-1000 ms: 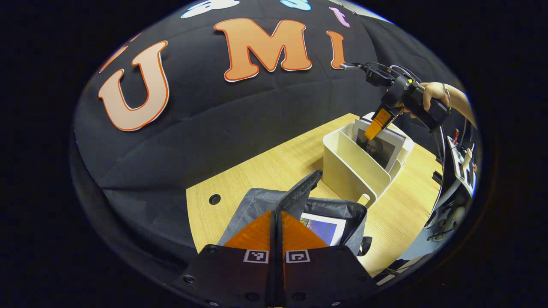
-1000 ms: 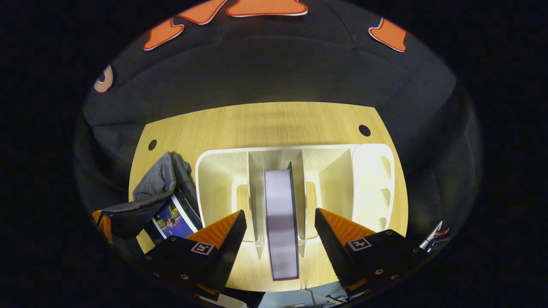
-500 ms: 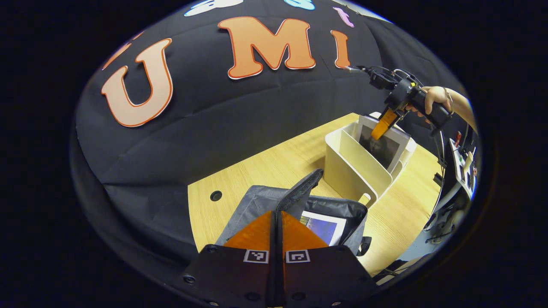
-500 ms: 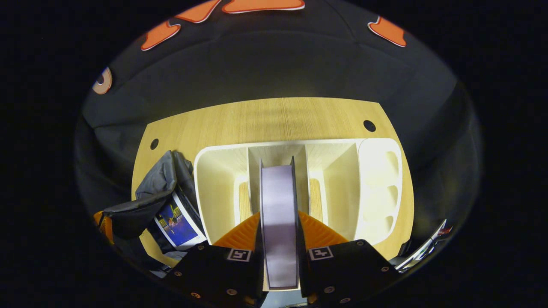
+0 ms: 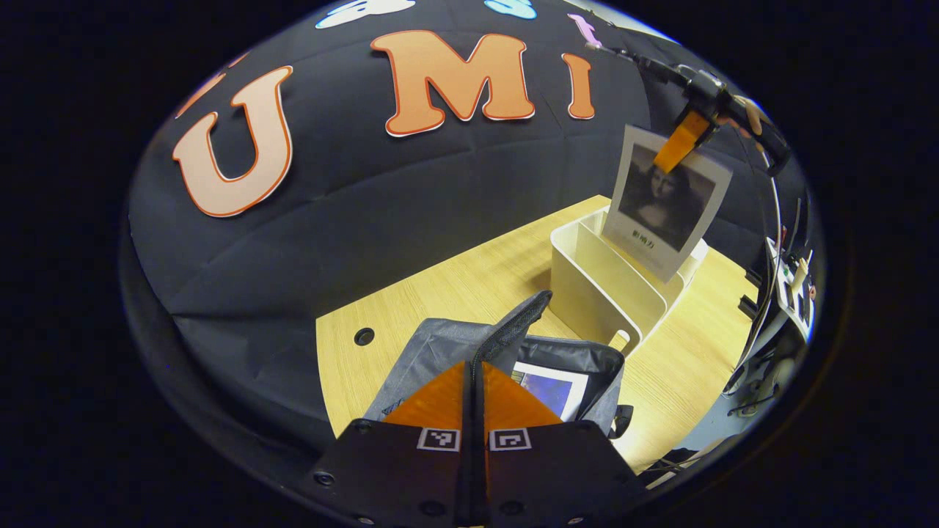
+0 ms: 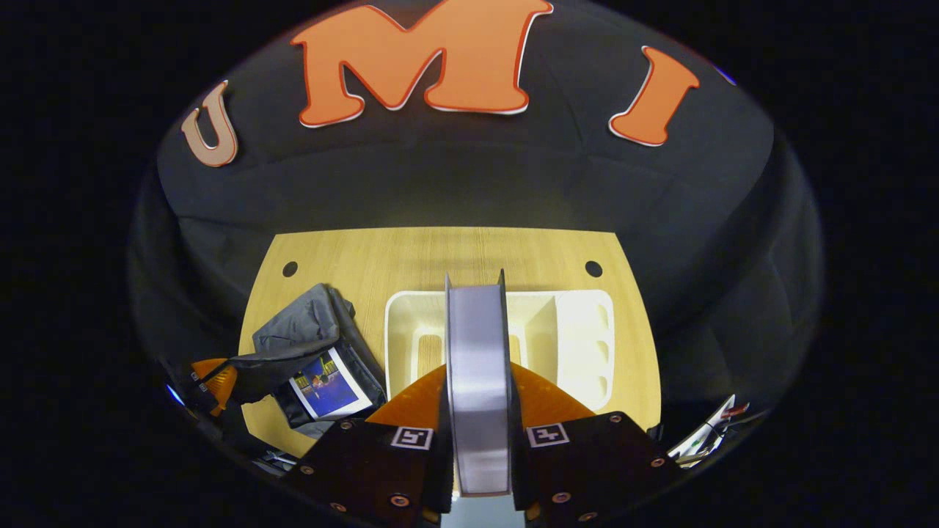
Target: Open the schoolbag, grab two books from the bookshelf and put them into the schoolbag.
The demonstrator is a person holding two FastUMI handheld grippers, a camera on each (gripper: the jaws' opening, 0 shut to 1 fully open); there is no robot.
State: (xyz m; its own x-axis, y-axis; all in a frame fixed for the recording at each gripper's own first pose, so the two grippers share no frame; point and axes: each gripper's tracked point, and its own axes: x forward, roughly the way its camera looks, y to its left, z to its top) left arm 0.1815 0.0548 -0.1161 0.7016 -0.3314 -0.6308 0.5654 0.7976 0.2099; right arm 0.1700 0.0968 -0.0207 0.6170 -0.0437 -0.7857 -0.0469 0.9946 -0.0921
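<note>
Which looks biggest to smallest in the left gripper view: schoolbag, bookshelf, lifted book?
1. schoolbag, though it is nearest the camera, which inflates it.
2. bookshelf.
3. lifted book, close to the bookshelf in apparent size, so that order is unsure.

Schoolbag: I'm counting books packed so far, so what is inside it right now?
Inside the open grey fabric schoolbag lies one book with a blue picture cover. The raised flap and the bag's walls cover the rest of the inside, so anything beneath stays unseen.

Schoolbag [image 6: 301, 345] left of bookshelf [image 6: 579, 330] on table [image 6: 455, 253], book [image 6: 326, 385] inside schoolbag
</note>
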